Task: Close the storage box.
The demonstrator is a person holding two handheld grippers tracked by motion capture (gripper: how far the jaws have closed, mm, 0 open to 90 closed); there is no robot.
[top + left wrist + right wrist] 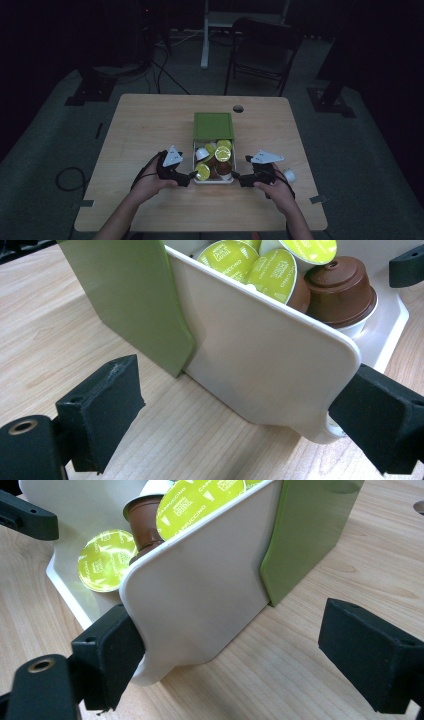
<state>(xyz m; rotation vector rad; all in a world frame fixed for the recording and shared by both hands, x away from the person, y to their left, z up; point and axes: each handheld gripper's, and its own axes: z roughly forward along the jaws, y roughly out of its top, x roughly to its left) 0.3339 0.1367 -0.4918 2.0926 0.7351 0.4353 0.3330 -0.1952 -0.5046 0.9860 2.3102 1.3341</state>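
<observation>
The wooden table [150,130] is carrying a white tray [196,150] that is sitting just past its centre toward six o'clock, its far end tucked into a green sleeve [213,125] lying at the tray's twelve o'clock. The tray is holding a heap of coffee capsules [220,152], some lime-lidded, some brown.

The left gripper [187,178] is sitting at the tray's eight o'clock corner, held in the person's left hand [150,180]. In the left gripper view its jaws are standing spread wide; one pad is resting against the rounded near corner of the tray wall [260,355], the other is hanging free over bare wood, so nothing is being squeezed.

The right gripper [241,178] is mirroring it at the tray's four o'clock corner, in the right hand [275,187]. Its jaws are likewise gaping, one pad touching the tray's corner [195,605], the other well apart.

A single white capsule [289,174] is lying on the table at three o'clock of the right gripper.
</observation>
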